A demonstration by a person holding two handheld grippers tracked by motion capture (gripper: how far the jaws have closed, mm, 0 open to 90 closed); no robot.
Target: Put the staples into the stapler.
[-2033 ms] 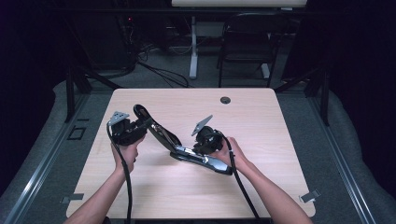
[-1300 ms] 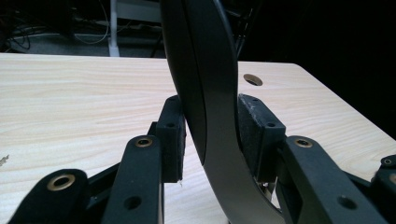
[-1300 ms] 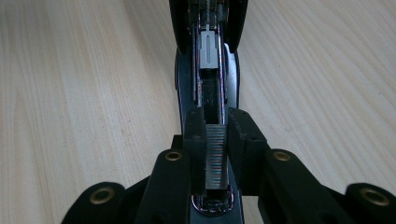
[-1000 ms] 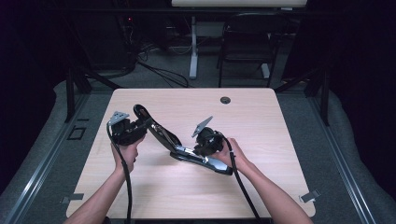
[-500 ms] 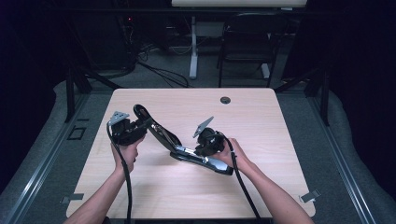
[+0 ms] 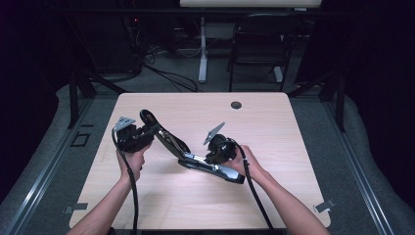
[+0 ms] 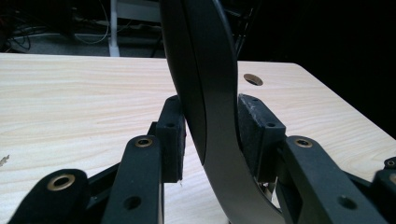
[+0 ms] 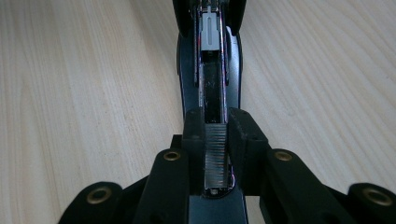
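Near the middle of the tabletop (image 6: 274, 117) lies an opened stapler (image 6: 191, 152). Its base rests flat, running from the centre toward the near right, and its top arm (image 6: 155, 126) is swung up and back toward the far left.

Seen from the left gripper view, the left hand-held gripper (image 6: 147, 131) has that raised arm (image 7: 205, 93) between its jaws: the right pad bears against it, and the left pad sits at its other face, so the jaws are partly closed on it and hold it lifted. Seen from the right gripper view, the right hand-held gripper (image 6: 215, 149) has its jaws closed narrowly on a strip of staples (image 8: 215, 156) that stands in the open channel (image 8: 210, 88) of the stapler's magazine. In the high view, this gripper sits over the near right part of the base, with the person's hand behind it.

My reading is that the stapler is being reloaded, and the step in hand is seating the strip in the channel while the arm is kept clear. Next, the right gripper would need to ease the strip down flat along the channel and let go without tilting it. The left gripper could then lower the arm onto the base.

A cable hole (image 6: 236, 105) marks the far edge of the tabletop, well apart from the work.
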